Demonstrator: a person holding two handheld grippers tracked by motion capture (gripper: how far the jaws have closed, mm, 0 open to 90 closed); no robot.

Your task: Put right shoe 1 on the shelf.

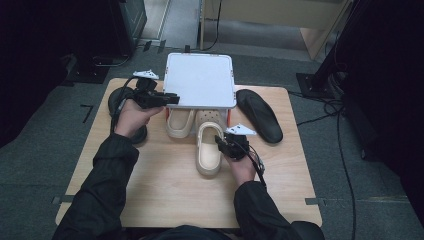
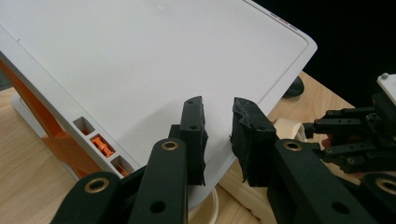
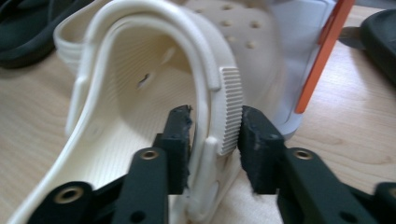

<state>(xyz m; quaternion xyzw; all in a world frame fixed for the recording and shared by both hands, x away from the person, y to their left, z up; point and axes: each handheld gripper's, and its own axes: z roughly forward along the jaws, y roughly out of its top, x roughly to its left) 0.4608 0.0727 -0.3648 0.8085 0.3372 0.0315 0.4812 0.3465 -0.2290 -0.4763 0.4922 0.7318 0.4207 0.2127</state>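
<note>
Cream clog [image 1: 208, 150] lies on the wooden tabletop [image 1: 165, 190] just below the middle of the high view, its toe pointing up the frame toward a white rack with orange legs [image 1: 200, 80]. The right claw [image 1: 223, 143] comes at the shoe's right side from the lower right. In the right gripper view the clog's side wall [image 3: 219, 116], with its ribbed strap end, stands between the two black jaws: the right pad lies against the ribbed outside and the left pad sits inside the shoe by the wall, so the claw is clamped on the clog, though a sliver of space may remain at the inner pad.

A second cream clog [image 1: 179, 122] sits under the front edge of the rack, to the left of the first one and near it. In the right gripper view the first clog's perforated toe [image 3: 233, 28] reaches up beside one orange leg [image 3: 322, 56].

The left claw [image 1: 172, 98] is at the left edge of the rack's white top in the high view. In the left gripper view its jaws stand apart with a clear gap, above the white panel [image 2: 140, 60] near its front corner, holding nothing.

A black sandal [image 1: 260, 115] lies on the tabletop to the right of the rack, apart from the clogs. Another dark shoe [image 1: 120, 100] sits at the left edge of the tabletop, partly hidden behind the left hand [image 1: 131, 119].
</note>
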